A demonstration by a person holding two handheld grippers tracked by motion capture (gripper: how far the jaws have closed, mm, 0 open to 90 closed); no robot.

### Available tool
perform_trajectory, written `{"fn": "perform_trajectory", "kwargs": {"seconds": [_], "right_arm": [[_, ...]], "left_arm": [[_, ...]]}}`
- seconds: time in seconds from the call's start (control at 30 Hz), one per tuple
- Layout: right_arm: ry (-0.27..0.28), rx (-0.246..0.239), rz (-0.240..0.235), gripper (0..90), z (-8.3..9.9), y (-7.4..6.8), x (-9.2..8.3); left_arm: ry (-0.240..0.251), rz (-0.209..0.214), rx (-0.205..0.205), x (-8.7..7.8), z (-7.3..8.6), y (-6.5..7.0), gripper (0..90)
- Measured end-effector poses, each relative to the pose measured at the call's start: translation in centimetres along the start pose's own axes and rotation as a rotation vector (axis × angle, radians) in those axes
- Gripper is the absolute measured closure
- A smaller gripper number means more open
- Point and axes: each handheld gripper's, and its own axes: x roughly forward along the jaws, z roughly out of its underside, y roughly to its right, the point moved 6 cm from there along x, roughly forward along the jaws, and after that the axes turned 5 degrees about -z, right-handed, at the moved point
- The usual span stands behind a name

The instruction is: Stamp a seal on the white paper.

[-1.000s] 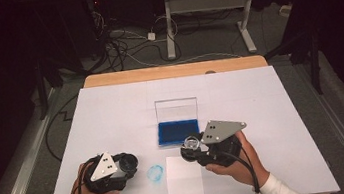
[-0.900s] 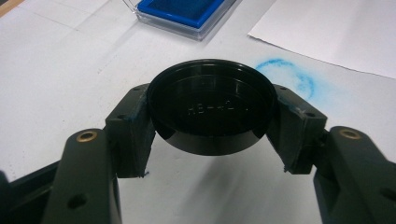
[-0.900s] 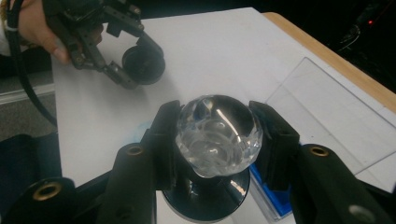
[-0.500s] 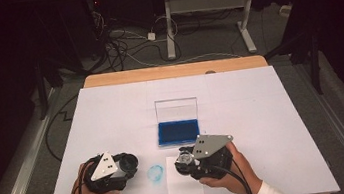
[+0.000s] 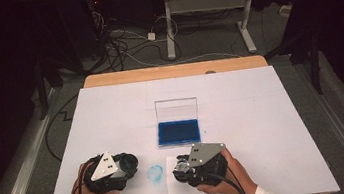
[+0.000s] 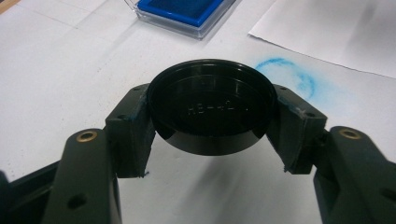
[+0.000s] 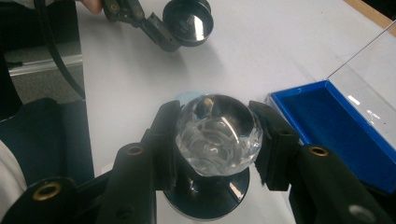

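My left gripper (image 5: 127, 164) rests at the near left of the table, shut on a round black cap (image 6: 212, 109) held flat between its pads. The right gripper (image 5: 181, 169) is shut on a stamp (image 7: 217, 133) with a clear faceted knob and a black round base. It holds the stamp upright, low over a white paper sheet (image 5: 175, 193); I cannot tell whether the base touches the sheet. An open case with a blue ink pad (image 5: 178, 132) lies just beyond both grippers, its clear lid (image 5: 176, 108) standing up. The right gripper view also shows the left gripper with the cap (image 7: 187, 23).
A round blue smudge (image 5: 155, 173) marks the white table cover (image 5: 261, 100) between the two grippers. A wooden table edge (image 5: 171, 71) runs along the far side. Cables and a desk frame lie on the floor beyond.
The right gripper has come down and nearer, slightly leftward, carrying the stamp from beside the ink pad to over the paper sheet. The left gripper has stayed put.
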Motion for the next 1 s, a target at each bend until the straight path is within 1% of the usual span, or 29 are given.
{"fn": "perform_trajectory", "kwargs": {"seconds": [0.5, 0.6, 1.0], "right_arm": [[-0.035, 0.004, -0.026, 56.8, 1.6, -0.6, 1.4], [-0.05, 0.002, -0.024, 56.8, 1.9, -0.6, 1.7], [-0.059, 0.016, -0.02, 56.8, 2.3, -0.5, 2.0]], "left_arm": [[-0.001, 0.0, 0.001, 0.0, 0.0, 0.0, 36.2], [0.0, 0.0, 0.0, 0.0, 0.0, 0.0, 36.2], [-0.002, -0.006, 0.005, -0.1, 0.0, 0.0, 36.2]]}}
